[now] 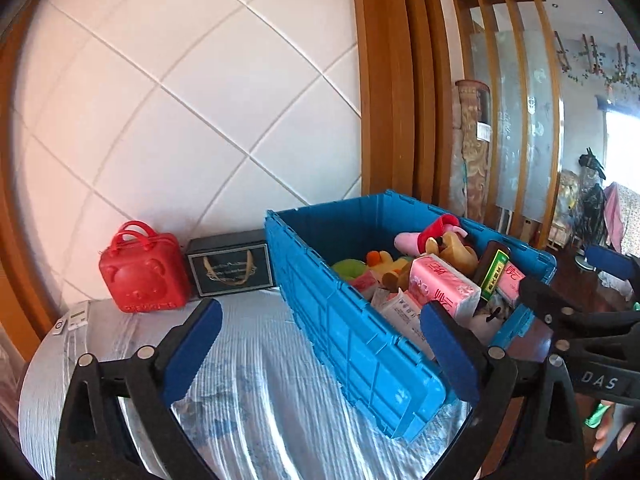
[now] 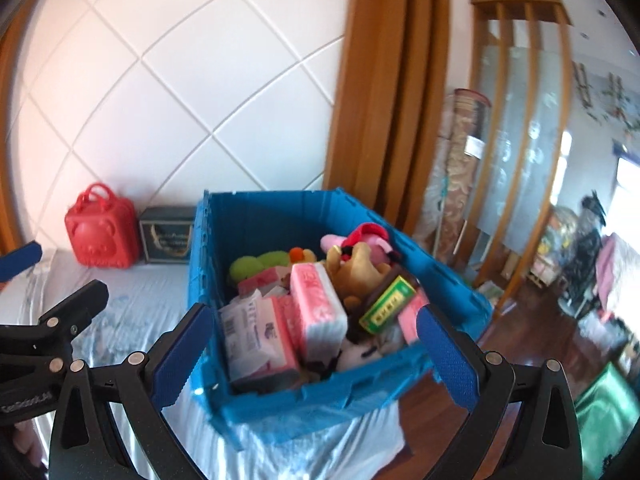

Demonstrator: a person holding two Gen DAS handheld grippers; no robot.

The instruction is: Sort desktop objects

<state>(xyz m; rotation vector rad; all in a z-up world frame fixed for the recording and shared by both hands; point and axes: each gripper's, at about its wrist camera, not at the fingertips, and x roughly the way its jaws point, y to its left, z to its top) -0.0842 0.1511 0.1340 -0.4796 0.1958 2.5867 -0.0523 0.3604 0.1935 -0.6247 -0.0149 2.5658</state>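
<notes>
A blue plastic crate (image 1: 360,340) (image 2: 320,396) stands on the cloth-covered table, filled with pink tissue packs (image 1: 444,284) (image 2: 320,304), a green box (image 1: 494,276) (image 2: 388,306), plush toys (image 1: 452,244) (image 2: 356,256) and paper packets. My left gripper (image 1: 320,344) is open and empty, short of the crate's near left wall. My right gripper (image 2: 316,352) is also open and empty, in front of the crate's near end. Each gripper shows at the edge of the other's view: the right gripper (image 1: 568,276), the left gripper (image 2: 56,276).
A red bear-faced case (image 1: 144,272) (image 2: 102,236) and a dark box with a cord handle (image 1: 232,266) (image 2: 166,236) stand against the white tiled wall. A small white device (image 1: 76,316) lies at the table's left edge. The wooden floor (image 2: 520,340) drops away right of the crate.
</notes>
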